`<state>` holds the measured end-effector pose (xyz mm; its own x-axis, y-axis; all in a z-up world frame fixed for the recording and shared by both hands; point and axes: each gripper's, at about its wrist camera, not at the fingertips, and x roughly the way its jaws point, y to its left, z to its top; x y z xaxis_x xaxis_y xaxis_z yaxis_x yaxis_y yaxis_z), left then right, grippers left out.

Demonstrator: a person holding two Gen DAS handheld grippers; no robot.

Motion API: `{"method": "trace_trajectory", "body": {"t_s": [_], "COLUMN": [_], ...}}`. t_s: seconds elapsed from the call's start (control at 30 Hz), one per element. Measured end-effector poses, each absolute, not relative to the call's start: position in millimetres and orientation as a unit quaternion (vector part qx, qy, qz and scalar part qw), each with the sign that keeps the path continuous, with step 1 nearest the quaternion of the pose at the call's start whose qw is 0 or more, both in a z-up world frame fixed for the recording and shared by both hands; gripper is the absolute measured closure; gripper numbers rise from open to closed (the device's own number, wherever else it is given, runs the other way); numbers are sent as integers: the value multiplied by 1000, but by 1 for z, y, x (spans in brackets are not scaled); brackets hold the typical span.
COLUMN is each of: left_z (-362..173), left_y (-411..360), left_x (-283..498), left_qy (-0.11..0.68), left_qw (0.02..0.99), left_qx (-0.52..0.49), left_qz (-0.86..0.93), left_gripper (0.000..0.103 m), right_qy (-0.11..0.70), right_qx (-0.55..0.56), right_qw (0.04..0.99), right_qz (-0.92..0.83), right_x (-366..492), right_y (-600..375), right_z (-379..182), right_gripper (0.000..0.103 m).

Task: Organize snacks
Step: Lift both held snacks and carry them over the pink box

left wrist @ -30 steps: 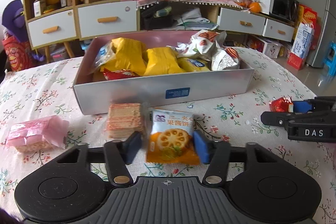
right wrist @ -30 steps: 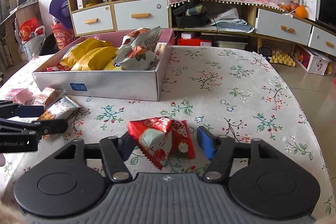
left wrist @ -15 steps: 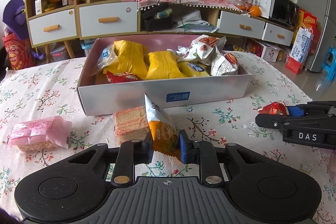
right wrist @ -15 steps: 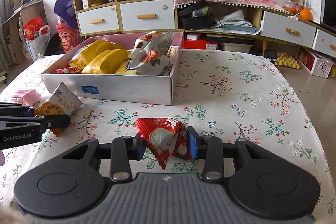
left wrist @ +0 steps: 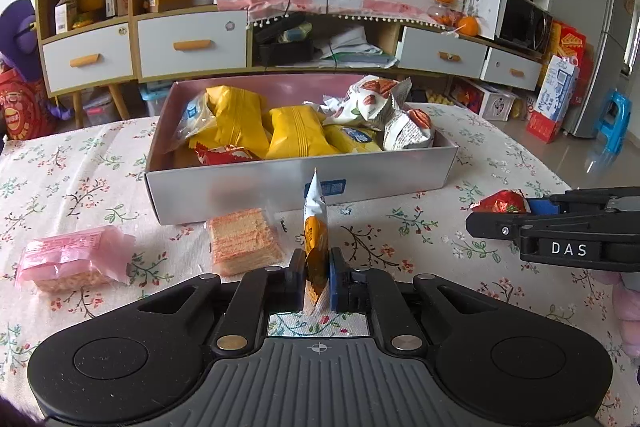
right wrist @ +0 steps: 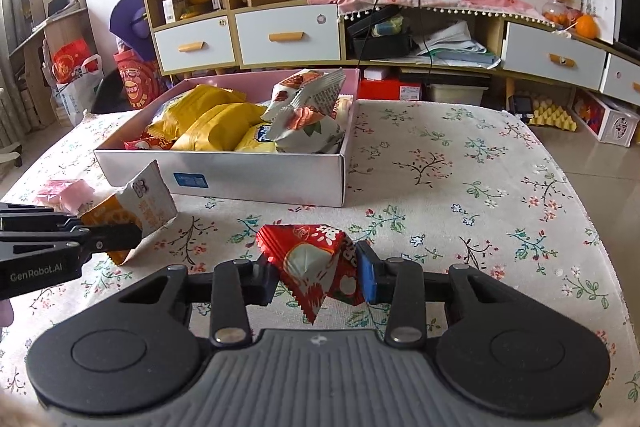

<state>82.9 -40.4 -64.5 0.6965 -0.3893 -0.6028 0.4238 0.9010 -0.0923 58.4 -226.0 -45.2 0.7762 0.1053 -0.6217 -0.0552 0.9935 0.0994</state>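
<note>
My left gripper (left wrist: pixel 317 277) is shut on an orange and white snack packet (left wrist: pixel 315 227), which stands on edge between the pads just in front of the white box (left wrist: pixel 280 187). From the right wrist view the same packet (right wrist: pixel 136 203) sticks up out of the left gripper (right wrist: pixel 116 237). My right gripper (right wrist: pixel 318 273) is shut on a red and white snack packet (right wrist: pixel 312 259), squeezed between its pads over the tablecloth; the left wrist view shows that red packet (left wrist: pixel 500 203) at the right gripper's tip. The box holds yellow and white packets (left wrist: pixel 296 131).
A wafer pack (left wrist: pixel 244 241) and a pink wrapped snack (left wrist: pixel 72 259) lie on the floral tablecloth (right wrist: pixel 460 179) left of my left gripper. Cabinets with drawers (left wrist: pixel 188 43) stand behind the table. The cloth to the right of the box is bare.
Both grippers went from open to shut on their packets. The orange packet, lying flat a second ago, now stands pinched on edge. The red packet got squeezed narrower.
</note>
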Motion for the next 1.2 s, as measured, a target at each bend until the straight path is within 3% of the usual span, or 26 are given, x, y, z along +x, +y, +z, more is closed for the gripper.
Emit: {"method": "trace_trajectory", "body": {"t_s": [1.2], "left_z": [-15], "left_y": [-14], "left_x": [74], "left_qy": [269], "left_qw": [936], "left_qx": [-28], "left_qz": [-225], "left_gripper": [96], "right_qy": [289], "right_qx": [54], "right_qw": [953], "right_qz": [73], "right_x": [69], "right_y": [-202], "right_z": [-5], "right_gripper": [67]}}
